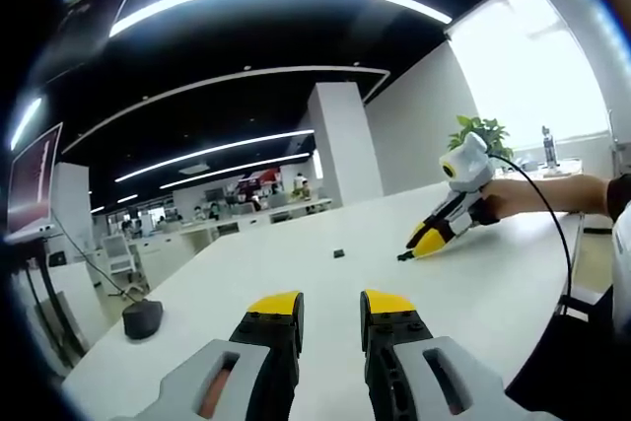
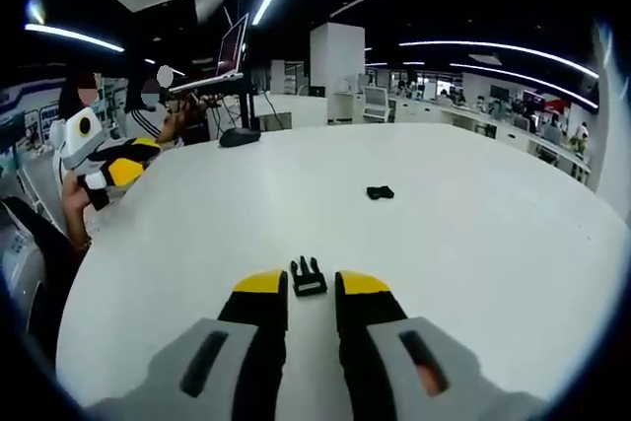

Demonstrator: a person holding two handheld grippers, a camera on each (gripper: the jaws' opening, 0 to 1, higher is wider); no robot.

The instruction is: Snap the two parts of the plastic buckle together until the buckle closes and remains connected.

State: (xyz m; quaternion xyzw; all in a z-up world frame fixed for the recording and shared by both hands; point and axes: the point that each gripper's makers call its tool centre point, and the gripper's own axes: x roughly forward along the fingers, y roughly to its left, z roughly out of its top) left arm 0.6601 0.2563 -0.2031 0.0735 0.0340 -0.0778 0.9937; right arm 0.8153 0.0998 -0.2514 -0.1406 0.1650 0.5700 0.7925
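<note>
- Task barely begun: buckle is in 2 pcs, well apart on the white surface (image 2: 473,244), nothing snapped yet.
- Pronged buckle half (image 2: 308,277) lies just ahead of the right tongs (image 2: 311,288), at the mouth of the spread jaws, not pinched.
- Other buckle half (image 2: 380,192) sits further out near mid-surface; also seen in left gripper view (image 1: 338,253).
- Left tongs (image 1: 330,305) spread, empty, near surface edge, far from both pcs.
- Left to do, I judge: grab each half, align, push till it clicks.
</note>
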